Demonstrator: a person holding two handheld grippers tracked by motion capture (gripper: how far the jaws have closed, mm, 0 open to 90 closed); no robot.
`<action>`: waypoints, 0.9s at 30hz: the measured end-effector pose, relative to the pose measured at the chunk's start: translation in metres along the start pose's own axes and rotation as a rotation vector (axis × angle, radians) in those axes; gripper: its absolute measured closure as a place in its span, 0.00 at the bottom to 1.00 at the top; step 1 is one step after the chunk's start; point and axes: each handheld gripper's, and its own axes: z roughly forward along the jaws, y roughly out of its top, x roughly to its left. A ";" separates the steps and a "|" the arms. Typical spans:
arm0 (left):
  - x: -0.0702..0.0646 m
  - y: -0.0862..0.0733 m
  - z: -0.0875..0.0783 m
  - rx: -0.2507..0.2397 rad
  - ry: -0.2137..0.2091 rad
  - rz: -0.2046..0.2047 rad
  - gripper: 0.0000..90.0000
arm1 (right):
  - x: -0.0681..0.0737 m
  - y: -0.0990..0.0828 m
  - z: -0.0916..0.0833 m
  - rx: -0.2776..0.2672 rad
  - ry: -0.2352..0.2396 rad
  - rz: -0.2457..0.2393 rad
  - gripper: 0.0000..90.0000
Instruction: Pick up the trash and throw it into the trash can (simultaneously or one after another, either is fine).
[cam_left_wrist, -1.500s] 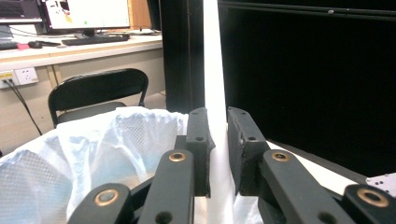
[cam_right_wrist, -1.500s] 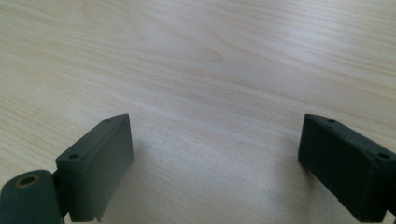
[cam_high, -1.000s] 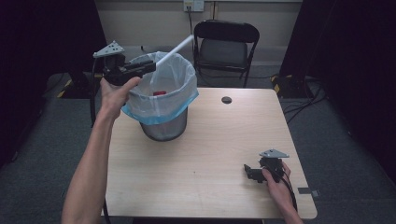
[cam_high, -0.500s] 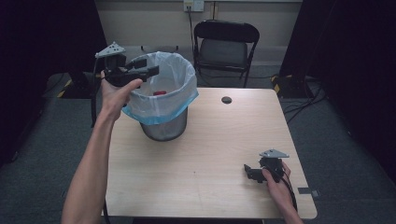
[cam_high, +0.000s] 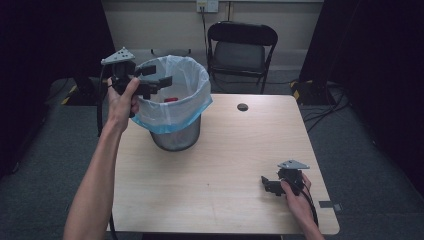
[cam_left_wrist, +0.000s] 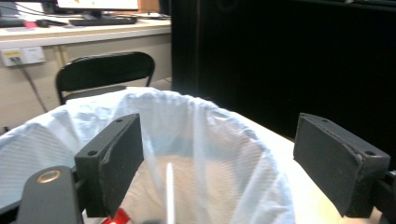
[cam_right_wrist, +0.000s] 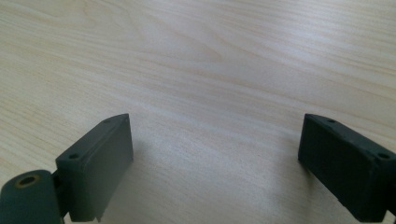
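Note:
A metal mesh waste bin (cam_high: 176, 137) with a white and pale blue plastic liner (cam_high: 192, 102) stands at the back left of the wooden table (cam_high: 220, 150). My left gripper (cam_high: 159, 76) hangs over the bin's left rim. Its jaws have just been opening and stand wide apart with nothing between them. In the left gripper view the gripper (cam_left_wrist: 217, 140) looks down into the liner (cam_left_wrist: 56, 135), where a thin white straw (cam_left_wrist: 169, 191) lies beside something red (cam_left_wrist: 120, 217). My right gripper (cam_high: 269, 183) rests on the table at the front right. It (cam_right_wrist: 215, 149) is open over bare wood.
A black folding chair (cam_high: 241, 47) stands behind the table. A small dark round hole (cam_high: 242, 107) is in the tabletop right of the bin. Cables lie on the floor at the right. Bare wood spreads between the bin and the right gripper.
A second ago a white straw stuck out of the left gripper over the bin. The jaws have since opened and the straw has left them. Neither hand has moved.

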 end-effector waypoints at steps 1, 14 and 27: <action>-0.002 0.000 -0.001 0.001 -0.018 -0.007 0.18 | 0.000 0.000 0.000 0.000 0.000 0.000 0.10; -0.032 -0.004 -0.005 0.047 -0.014 0.052 0.21 | 0.000 0.000 0.000 0.000 0.000 0.000 0.10; -0.055 -0.018 -0.017 0.036 -0.048 0.060 0.22 | 0.000 0.000 0.000 0.000 0.000 0.000 0.10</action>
